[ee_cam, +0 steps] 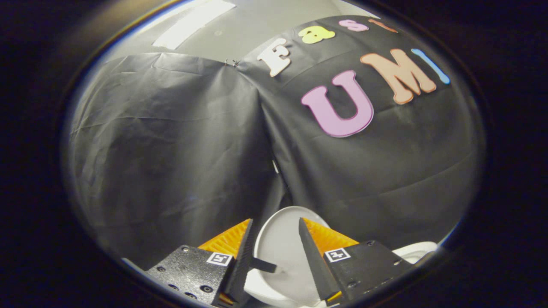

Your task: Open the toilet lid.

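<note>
Booth wall: black cloth (171, 141), hung in two panels that met at a vertical seam (261, 128) near the middle. Cloth was creased and wrinkled, with soft folds running across both panels; it caught a dull sheen in places. At the top of the seam a small metal clip or pin (231, 62) held the panels together. Above the cloth, a pale grey wall or ceiling (252, 30) was visible, with a white rectangular strip (192, 21) set in it, possibly a light panel or tape; could not tell which. Lighting was dim and even overall.
</note>
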The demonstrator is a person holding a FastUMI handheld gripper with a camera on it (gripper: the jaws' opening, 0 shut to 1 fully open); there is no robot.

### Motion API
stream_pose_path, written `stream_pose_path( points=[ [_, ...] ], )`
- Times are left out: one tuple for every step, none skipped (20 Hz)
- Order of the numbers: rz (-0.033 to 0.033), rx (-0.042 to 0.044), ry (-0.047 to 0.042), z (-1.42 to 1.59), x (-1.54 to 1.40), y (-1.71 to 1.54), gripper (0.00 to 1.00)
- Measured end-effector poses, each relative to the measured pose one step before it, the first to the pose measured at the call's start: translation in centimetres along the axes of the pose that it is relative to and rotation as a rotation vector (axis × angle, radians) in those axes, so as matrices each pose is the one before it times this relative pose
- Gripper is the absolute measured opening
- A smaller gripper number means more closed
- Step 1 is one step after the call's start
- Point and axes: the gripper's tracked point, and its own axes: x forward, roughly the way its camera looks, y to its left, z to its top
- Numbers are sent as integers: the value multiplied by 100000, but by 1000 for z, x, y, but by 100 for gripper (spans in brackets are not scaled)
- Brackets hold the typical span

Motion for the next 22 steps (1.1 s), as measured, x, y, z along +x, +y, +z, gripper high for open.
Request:
stream_pose_path(
  points=[
    [-2937, -1725, -918, 746, -617, -1399, 64],
    [-2355, -1310, -904, 846, -816, -1296, 64],
    [-2132, -1337, -890, 633, -572, -1231, 65],
    [-2513, -1281, -744, 621, -765, -1368, 65],
    [-2312, -1277, -427, 388, -762, -1485, 65],
    [-2150, -1573, -636, 393, -911, -1501, 65],
    [-1527, -1423, -573, 287, -746, -1076, 65],
    [-1786, -1591, -681, 203, -878, -1409, 65],
    [-2171, -1407, -755, 124, -956, -1444, 65],
    [-2805, -1036, -695, 68, -975, -1701, 65],
    [-3122, -731, -664, 73, -1179, -1909, 65],
    [-2738, -646, -546, -47, -1209, -1646, 65],
    [-1796, -916, -771, -130, -1196, -1283, 65],
    [-1273, -902, -490, -63, -1167, -1363, 65],
    [-1414, -862, -69, -45, -1130, -1429, 65],
    [-2029, -1056, 549, -146, -990, -1570, 65],
    [-2687, -968, 605, -140, -812, -1785, 65],
    [-3012, -540, -2, -157, -982, -1947, 65],
    [-2132, -55, -203, -338, -1151, -1933, 64],
    [-1961, 109, -396, -225, -894, -1693, 64],
    [-2183, 505, -527, -143, -911, -1623, 63],
    [-1861, 769, -240, -121, -729, -1646, 62]
  ],
)
